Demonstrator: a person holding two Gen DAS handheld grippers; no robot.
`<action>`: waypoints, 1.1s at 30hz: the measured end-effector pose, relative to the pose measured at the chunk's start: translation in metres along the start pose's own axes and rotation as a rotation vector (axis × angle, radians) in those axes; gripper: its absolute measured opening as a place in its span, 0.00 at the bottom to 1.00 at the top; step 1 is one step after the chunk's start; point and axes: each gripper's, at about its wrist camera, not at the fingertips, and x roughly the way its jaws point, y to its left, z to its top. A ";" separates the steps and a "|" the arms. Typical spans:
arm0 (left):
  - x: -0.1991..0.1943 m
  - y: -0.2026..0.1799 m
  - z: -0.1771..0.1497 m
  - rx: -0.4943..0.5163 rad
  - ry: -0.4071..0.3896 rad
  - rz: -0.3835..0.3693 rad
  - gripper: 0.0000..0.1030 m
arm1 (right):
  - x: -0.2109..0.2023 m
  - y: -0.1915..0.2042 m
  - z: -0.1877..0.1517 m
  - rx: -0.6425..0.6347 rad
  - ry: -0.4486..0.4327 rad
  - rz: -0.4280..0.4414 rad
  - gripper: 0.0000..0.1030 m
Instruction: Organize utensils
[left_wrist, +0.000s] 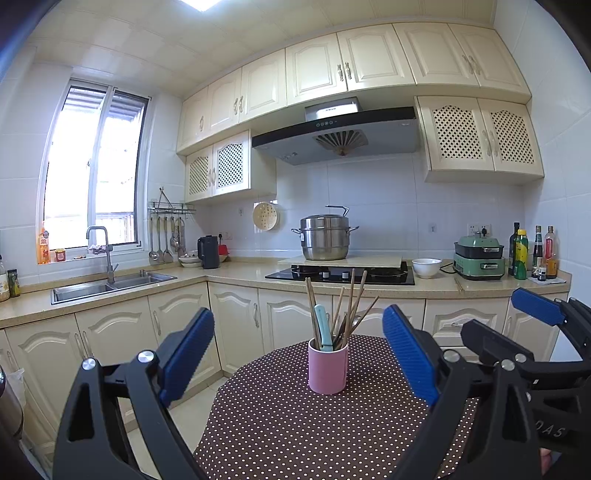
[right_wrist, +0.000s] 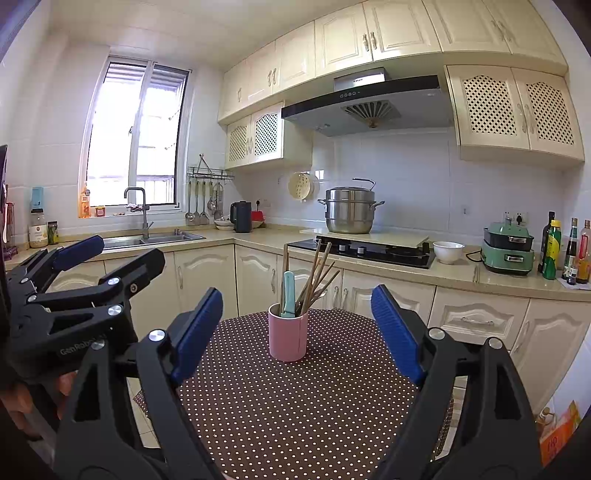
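Observation:
A pink cup (left_wrist: 328, 367) stands upright on the brown polka-dot table (left_wrist: 295, 435). It holds several wooden chopsticks (left_wrist: 354, 302) and a light teal handled utensil (left_wrist: 322, 326). The cup also shows in the right wrist view (right_wrist: 288, 332), with the chopsticks (right_wrist: 317, 273) and the teal utensil (right_wrist: 288, 293). My left gripper (left_wrist: 297, 354) is open and empty, held back from the cup with its jaws wide. My right gripper (right_wrist: 295, 330) is open and empty, likewise short of the cup. The right gripper shows at the right of the left wrist view (left_wrist: 517, 332); the left gripper shows at the left of the right wrist view (right_wrist: 85, 280).
Behind the table runs an L-shaped counter with a sink (left_wrist: 110, 286), a hob (left_wrist: 340, 275) with a steel pot (left_wrist: 325, 236), a white bowl (left_wrist: 426, 267), a green cooker (left_wrist: 479, 260) and bottles (left_wrist: 532, 253). Floor lies between the table and the cabinets.

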 end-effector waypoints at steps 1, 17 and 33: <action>0.000 0.000 -0.001 -0.001 0.002 0.000 0.88 | 0.000 0.000 0.000 0.000 0.000 -0.001 0.79; 0.000 0.001 -0.002 0.000 0.005 0.000 0.88 | 0.000 0.000 -0.001 0.003 0.002 -0.001 0.79; 0.000 0.005 -0.003 0.001 0.010 0.000 0.88 | 0.000 -0.001 -0.001 0.004 0.007 -0.003 0.80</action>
